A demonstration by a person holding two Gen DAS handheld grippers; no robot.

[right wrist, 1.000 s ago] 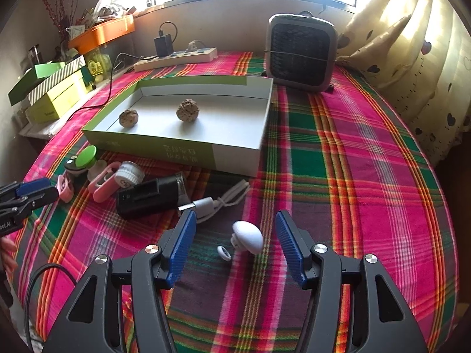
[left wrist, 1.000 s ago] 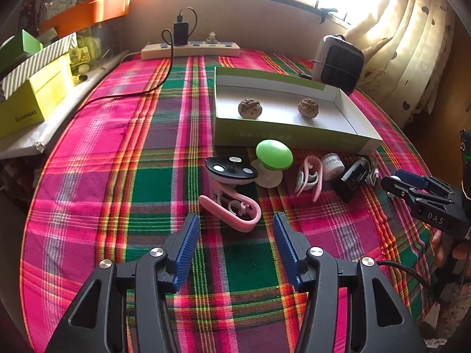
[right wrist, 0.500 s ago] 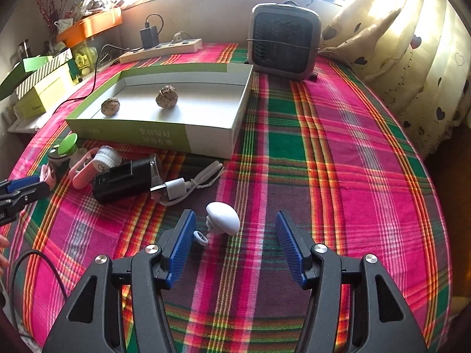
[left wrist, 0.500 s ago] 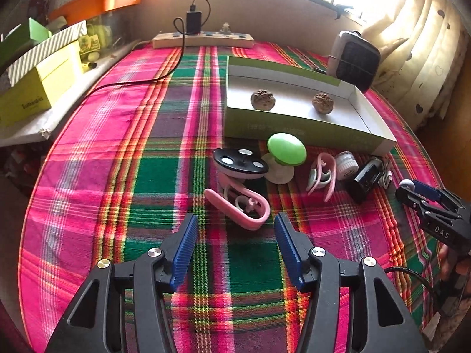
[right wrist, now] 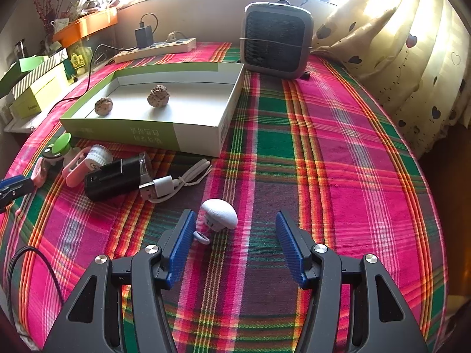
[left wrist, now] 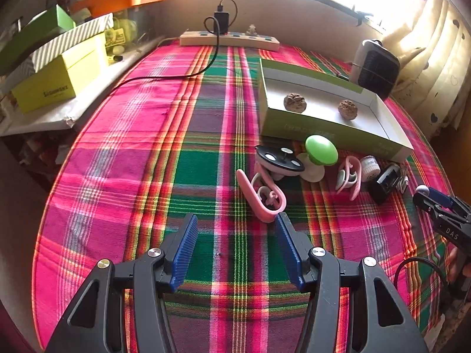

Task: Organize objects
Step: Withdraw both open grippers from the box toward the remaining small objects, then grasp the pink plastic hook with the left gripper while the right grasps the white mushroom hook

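The right claw has closed in on the white mushroom-shaped piece, now just beside its left finger.

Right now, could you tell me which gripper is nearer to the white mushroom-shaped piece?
Right. The right gripper has the white mushroom-shaped piece just ahead, near its left finger; the left gripper is beyond the black device.

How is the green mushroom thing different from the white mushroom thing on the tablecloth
The green mushroom thing has a bright green cap on a white base and sits in the cluster just in front of the shallow box. The white mushroom thing is white all over, tipped on its side, apart from the cluster, near the right gripper. Both are dome-capped and outside the box.
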